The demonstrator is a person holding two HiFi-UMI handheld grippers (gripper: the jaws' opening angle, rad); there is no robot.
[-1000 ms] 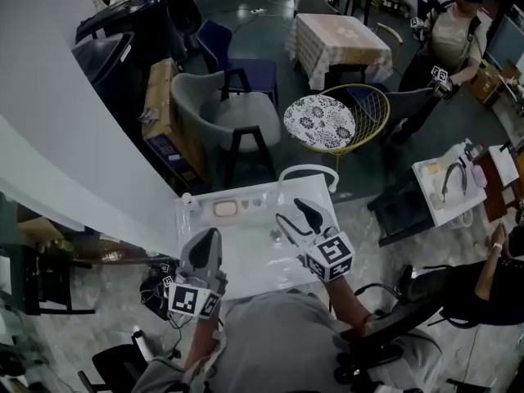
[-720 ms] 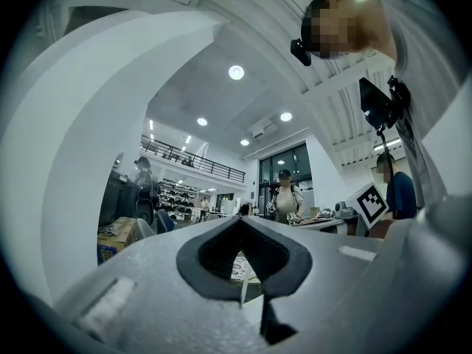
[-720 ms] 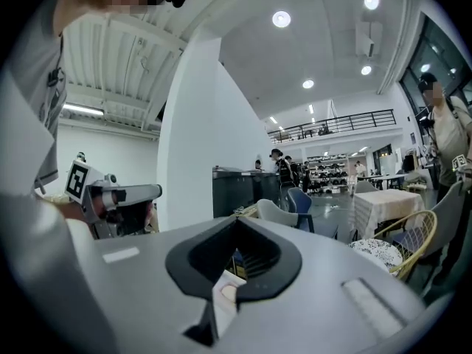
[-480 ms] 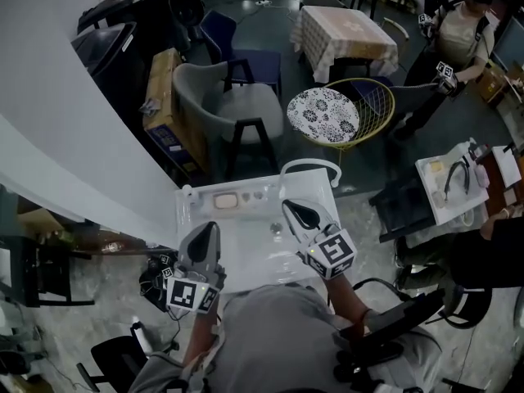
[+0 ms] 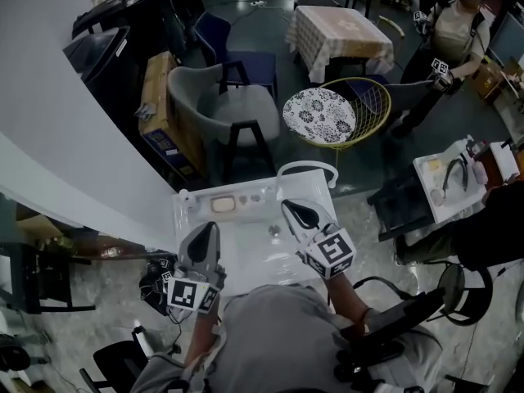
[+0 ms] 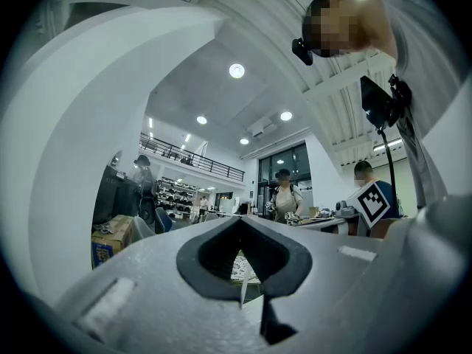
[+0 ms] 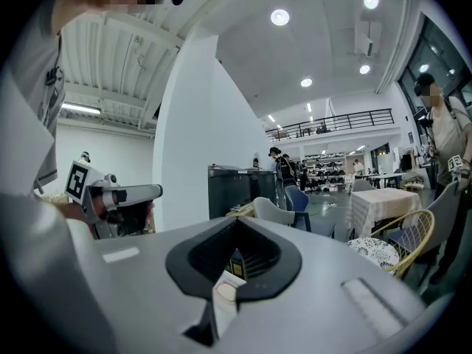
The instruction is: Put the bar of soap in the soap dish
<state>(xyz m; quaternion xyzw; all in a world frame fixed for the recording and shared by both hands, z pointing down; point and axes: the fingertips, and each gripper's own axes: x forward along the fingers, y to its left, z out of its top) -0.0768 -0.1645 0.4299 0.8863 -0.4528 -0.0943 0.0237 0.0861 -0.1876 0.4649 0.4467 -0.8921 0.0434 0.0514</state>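
Over the white desk [image 5: 246, 250], the left tongs [image 5: 210, 230] and right tongs [image 5: 287, 207] are being held pressed together, empty, both short of the bar of soap [image 5: 223, 205] lying near its far edge.

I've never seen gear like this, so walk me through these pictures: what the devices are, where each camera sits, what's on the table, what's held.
A person holds two grey hand-held clamps with marker cubes: the left gripper and the right gripper. The head view looks down from a camera on their head; the other two views ride on the grippers, looking along the jaws. Both grippers are shut and hold nothing. On the small white table lies a pale beige oblong bar, probably the soap.
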